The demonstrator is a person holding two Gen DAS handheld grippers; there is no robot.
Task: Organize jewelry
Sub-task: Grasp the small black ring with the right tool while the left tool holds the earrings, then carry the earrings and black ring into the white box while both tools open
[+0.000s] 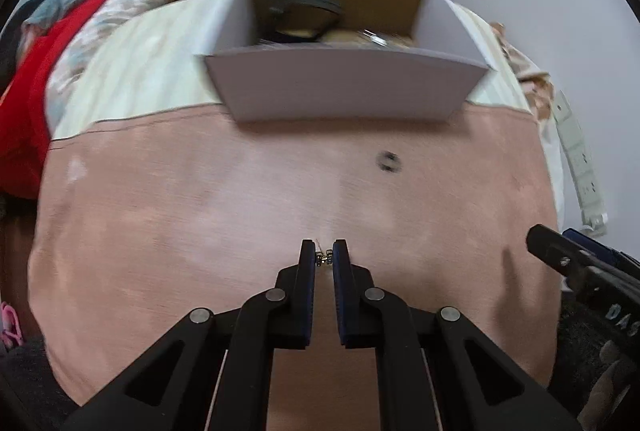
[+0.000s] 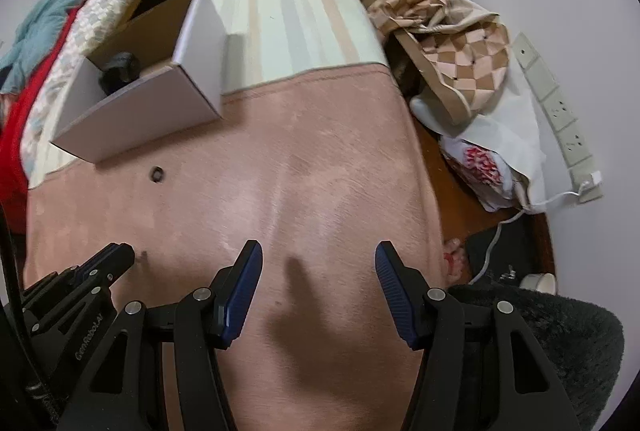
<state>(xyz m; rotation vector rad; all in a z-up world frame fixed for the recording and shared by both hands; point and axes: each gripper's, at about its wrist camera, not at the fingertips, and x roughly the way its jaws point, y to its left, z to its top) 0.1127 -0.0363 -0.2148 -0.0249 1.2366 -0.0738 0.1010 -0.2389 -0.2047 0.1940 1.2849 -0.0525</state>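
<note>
L hand-held gripper [image 1: 324, 251] pinches tiny earring [image 1: 324, 258], crosswise btwn tips.

White open-topped cardboard box [image 1: 348, 87] is sitting at 12 o'clock on the pink cloth-covered surface [image 1: 200, 199], straddling its far edge. Small dark ring [image 1: 388, 162] is lying on the cloth at 1 o'clock, just before the box. Left gripper [image 1: 324, 259] is pinching a small metal jewelry piece [image 1: 323, 257] at 6 o'clock. Right gripper [image 2: 319, 271] is hovering gaping at 4 o'clock.
</note>
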